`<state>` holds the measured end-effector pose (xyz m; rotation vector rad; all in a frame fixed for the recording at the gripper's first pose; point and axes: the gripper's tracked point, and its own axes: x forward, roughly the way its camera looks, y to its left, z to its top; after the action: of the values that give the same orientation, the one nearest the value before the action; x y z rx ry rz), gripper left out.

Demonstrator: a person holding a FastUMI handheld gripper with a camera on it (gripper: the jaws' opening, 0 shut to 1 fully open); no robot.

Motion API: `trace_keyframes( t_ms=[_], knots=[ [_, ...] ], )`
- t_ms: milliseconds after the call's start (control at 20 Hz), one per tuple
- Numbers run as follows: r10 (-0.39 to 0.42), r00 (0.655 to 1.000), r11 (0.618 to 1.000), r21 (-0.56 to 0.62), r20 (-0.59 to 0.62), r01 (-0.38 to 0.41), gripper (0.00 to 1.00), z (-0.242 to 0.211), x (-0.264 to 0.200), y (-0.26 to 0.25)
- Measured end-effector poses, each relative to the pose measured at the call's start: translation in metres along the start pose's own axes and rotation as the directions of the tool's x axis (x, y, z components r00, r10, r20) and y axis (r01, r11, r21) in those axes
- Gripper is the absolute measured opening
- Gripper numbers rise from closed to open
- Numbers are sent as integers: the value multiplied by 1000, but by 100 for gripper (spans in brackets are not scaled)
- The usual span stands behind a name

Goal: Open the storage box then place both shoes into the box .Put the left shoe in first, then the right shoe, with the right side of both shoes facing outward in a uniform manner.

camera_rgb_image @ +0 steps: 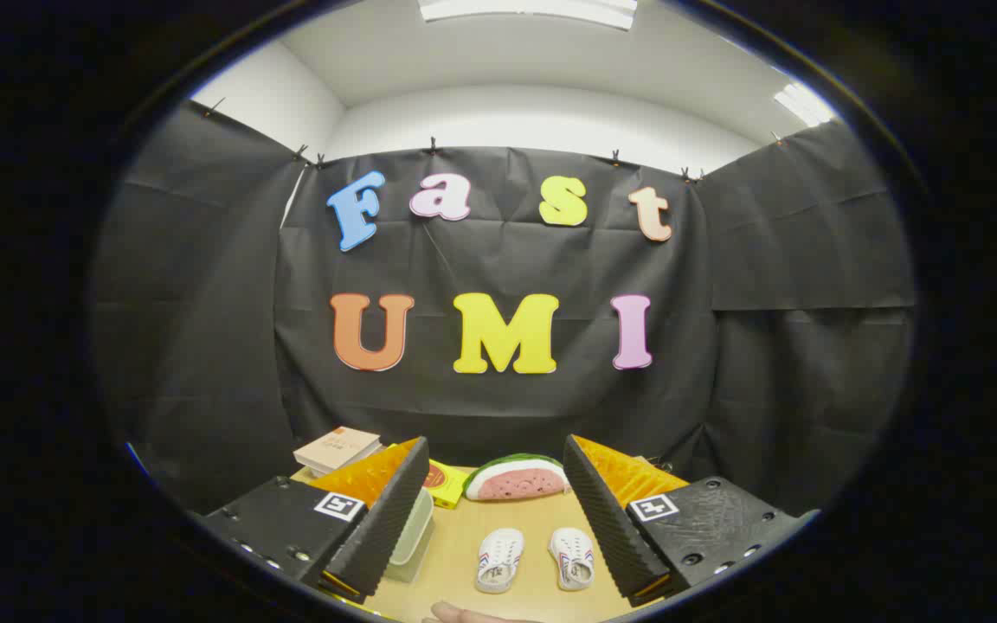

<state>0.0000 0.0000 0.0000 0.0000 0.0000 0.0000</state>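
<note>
Two small white shoes with striped sides lie on the wooden table [455, 554], toes pointing away: one shoe [498, 560] on the left and the other [572, 558] on the right. Both lie between and below my fingers. A pale translucent storage box [410, 538] with its lid on stands by the left finger [382, 519], partly hidden behind it. My gripper [496, 510] is open wide, held above the table, with nothing between its fingers.
A watermelon-slice cushion [517, 478] lies beyond the shoes near the back wall. A yellow packet [445, 483] sits beside it and a stack of books [336, 450] stands at the back left. A person's fingertip [455, 613] shows at the table's near edge.
</note>
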Motion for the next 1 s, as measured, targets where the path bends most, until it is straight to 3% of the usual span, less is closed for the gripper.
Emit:
trace_keyframes(
  t_ms=[800, 1000],
  knots=[
    [-16, 999, 1000, 11, -47, 16, 95, -14, 27, 4],
    [28, 994, 998, 54, -106, -22, 95, -33, 49, 5]
  ],
)
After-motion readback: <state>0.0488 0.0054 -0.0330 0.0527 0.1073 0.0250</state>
